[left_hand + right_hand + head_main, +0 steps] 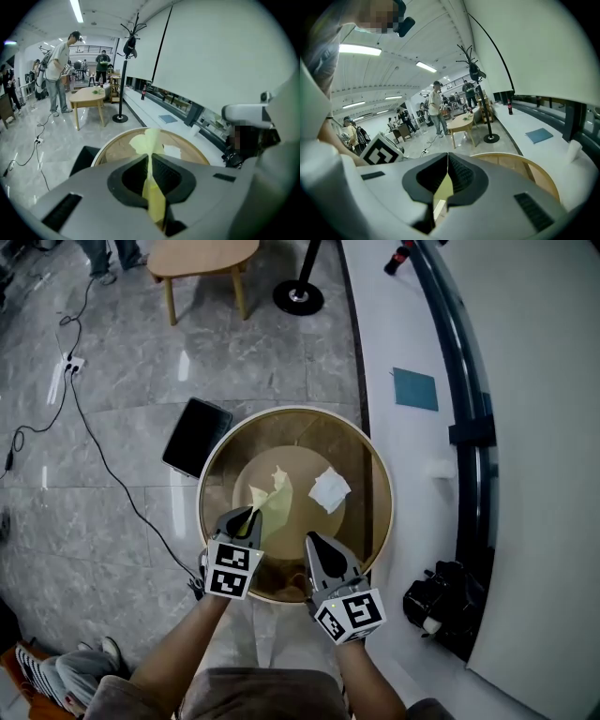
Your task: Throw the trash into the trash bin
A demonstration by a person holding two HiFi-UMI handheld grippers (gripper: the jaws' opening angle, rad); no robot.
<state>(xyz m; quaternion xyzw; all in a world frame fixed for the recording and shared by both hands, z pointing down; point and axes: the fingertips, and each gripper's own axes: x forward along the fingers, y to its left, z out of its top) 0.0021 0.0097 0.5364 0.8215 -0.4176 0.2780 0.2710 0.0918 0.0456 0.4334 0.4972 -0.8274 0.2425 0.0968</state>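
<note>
A round glass tabletop [296, 411] w/ a pale rim is seen on the grey marble floor [112, 362], and a black rectangular bin [197, 436] is set just beside its left edge. Both grippers are held over the near rim. The left hand-held gripper [249, 517] is clenched on a yellow-green paper scrap [279, 493], held over the glass. The right hand-held gripper [312, 540] is closed tight, w/ nothing betw. its jaws. A crumpled white paper [329, 489] is seen on the glass, right of the scrap.

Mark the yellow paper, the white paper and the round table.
yellow paper [278, 495], head view, its crumpled upper part
white paper [329, 489], head view, its middle
round table [296, 411], head view, its far rim
</note>
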